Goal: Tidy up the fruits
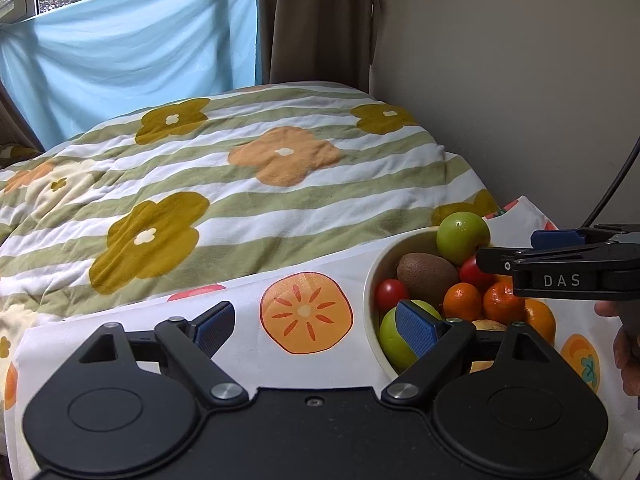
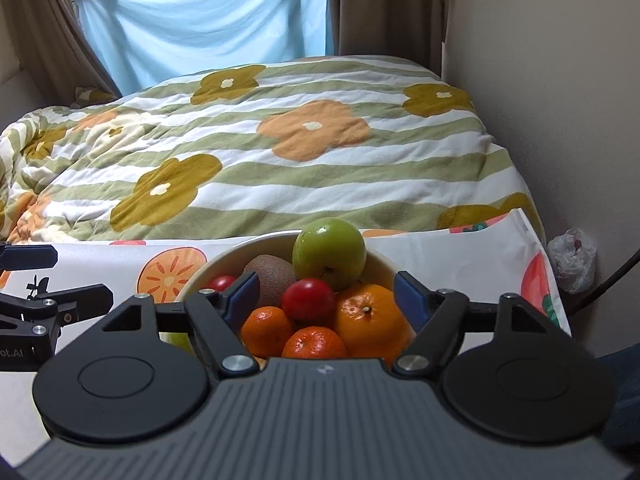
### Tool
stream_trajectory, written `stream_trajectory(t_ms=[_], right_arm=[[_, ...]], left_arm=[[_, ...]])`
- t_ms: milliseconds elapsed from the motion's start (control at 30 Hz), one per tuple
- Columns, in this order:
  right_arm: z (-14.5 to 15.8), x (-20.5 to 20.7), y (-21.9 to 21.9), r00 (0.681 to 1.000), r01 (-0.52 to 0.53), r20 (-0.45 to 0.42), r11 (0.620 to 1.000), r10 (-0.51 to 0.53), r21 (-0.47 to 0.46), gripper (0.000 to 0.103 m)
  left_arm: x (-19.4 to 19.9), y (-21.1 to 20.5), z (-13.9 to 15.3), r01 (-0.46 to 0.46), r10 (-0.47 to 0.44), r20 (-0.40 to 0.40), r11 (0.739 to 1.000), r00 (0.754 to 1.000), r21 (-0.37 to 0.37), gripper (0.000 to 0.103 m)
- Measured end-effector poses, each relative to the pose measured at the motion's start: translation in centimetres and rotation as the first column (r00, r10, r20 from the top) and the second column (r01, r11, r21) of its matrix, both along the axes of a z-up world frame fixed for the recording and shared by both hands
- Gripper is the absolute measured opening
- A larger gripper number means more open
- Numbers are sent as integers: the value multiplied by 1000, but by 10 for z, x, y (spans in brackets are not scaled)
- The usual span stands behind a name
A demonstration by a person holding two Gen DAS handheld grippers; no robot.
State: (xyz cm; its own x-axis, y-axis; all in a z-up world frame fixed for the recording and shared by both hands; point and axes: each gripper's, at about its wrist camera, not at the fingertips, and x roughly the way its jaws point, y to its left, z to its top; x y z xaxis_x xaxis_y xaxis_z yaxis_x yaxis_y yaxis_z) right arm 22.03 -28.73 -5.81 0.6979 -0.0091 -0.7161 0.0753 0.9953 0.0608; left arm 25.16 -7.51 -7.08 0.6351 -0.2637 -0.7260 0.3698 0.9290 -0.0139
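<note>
A cream bowl (image 2: 224, 258) (image 1: 370, 280) on a fruit-print cloth holds a green apple (image 2: 329, 254) (image 1: 462, 238) on top, a kiwi (image 2: 270, 276) (image 1: 426, 274), a red fruit (image 2: 308, 300), a big orange (image 2: 370, 316), two mandarins (image 2: 266, 330) (image 2: 314, 344) and a second green apple (image 1: 394, 338). My right gripper (image 2: 326, 296) is open, empty, just above the fruit pile; it also shows from the side in the left wrist view (image 1: 520, 252). My left gripper (image 1: 316, 326) is open, empty, over the cloth at the bowl's left rim; it also shows in the right wrist view (image 2: 68, 276).
The white cloth with orange and red fruit prints (image 1: 306, 312) covers the surface under the bowl. A bed with a green-striped flower quilt (image 2: 280, 144) lies behind. A wall stands at right, with a plastic bag (image 2: 572, 260) and a black cable (image 1: 616, 184) beside it.
</note>
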Motion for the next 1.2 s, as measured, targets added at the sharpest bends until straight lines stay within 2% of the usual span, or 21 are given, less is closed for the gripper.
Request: stream_trajectory(t_ms=[167, 367, 433, 500, 667, 833, 1033, 1133, 1200], right_arm=[[6, -9, -7, 1000, 24, 20, 1000, -24, 0, 91], [35, -36, -12, 997, -7, 76, 1000, 7, 11, 91], [48, -51, -12, 994, -26, 105, 1000, 24, 13, 92], [60, -68, -11, 990, -43, 135, 999, 41, 9, 100], [89, -116, -11, 976, -94, 199, 996, 92, -1, 101], [113, -166, -13, 969, -113, 224, 994, 109, 7, 101], [126, -219, -16, 967, -118, 228, 993, 116, -6, 103], [126, -241, -15, 966, -127, 226, 992, 127, -15, 103], [125, -253, -15, 962, -126, 241, 992, 126, -16, 103]], left_arm=[[-16, -1, 12, -26, 26, 47, 1000, 999, -5, 90], [-52, -2, 39, -95, 96, 116, 995, 989, -17, 90], [-73, -2, 51, -127, 130, 150, 991, 980, -27, 90], [-93, -3, 62, -156, 160, 176, 987, 971, -36, 90], [-145, -5, 85, -218, 224, 228, 975, 947, -51, 90], [-194, -5, 102, -269, 277, 257, 961, 926, -66, 90], [-239, -3, 109, -304, 311, 258, 950, 915, -67, 91], [-258, -4, 109, -325, 326, 269, 944, 906, -52, 101], [-268, -6, 108, -337, 333, 282, 941, 900, -35, 103]])
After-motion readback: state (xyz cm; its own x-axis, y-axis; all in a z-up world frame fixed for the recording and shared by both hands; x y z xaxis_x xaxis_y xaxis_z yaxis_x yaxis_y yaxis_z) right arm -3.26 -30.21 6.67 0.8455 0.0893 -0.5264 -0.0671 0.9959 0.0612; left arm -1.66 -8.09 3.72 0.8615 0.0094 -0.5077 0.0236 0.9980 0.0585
